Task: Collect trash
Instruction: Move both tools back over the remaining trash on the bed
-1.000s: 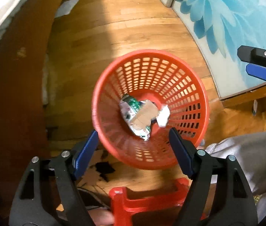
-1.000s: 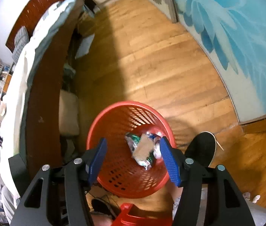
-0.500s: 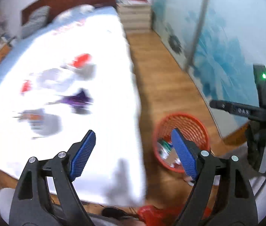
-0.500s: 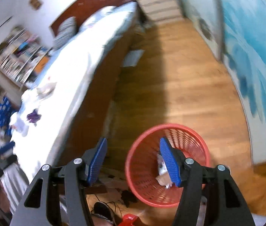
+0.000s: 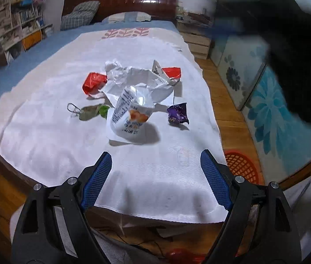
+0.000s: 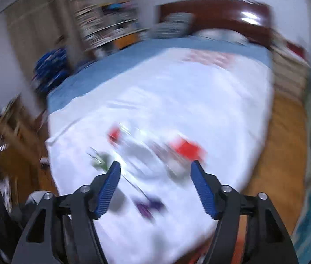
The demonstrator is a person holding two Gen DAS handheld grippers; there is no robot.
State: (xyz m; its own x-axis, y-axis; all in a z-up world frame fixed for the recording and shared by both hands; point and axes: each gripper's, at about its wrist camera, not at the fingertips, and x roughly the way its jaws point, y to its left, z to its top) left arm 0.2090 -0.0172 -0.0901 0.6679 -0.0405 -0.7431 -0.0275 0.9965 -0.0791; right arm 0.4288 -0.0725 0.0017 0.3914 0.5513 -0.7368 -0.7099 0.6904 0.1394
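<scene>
The trash is lying in a loose cluster near the middle of the white sheet (image 5: 45, 145) on the bed: a white snack bag (image 5: 131, 115) is standing nearest the foot edge, with crumpled white paper (image 5: 133, 77) just behind it. A red wrapper (image 5: 94, 83) is sitting toward the left edge, another red wrapper (image 5: 172, 72) toward the right edge, and a purple wrapper (image 5: 177, 114) is lying beside the bag. A green scrap (image 5: 93, 112) is resting to the bag's left. The red basket (image 5: 241, 165) is sitting on the floor by the bed's right foot corner. You are holding your left gripper (image 5: 155, 180) spread wide and empty over the foot edge. Your right gripper (image 6: 155, 184) is also gaping wide, empty, above the blurred trash.
</scene>
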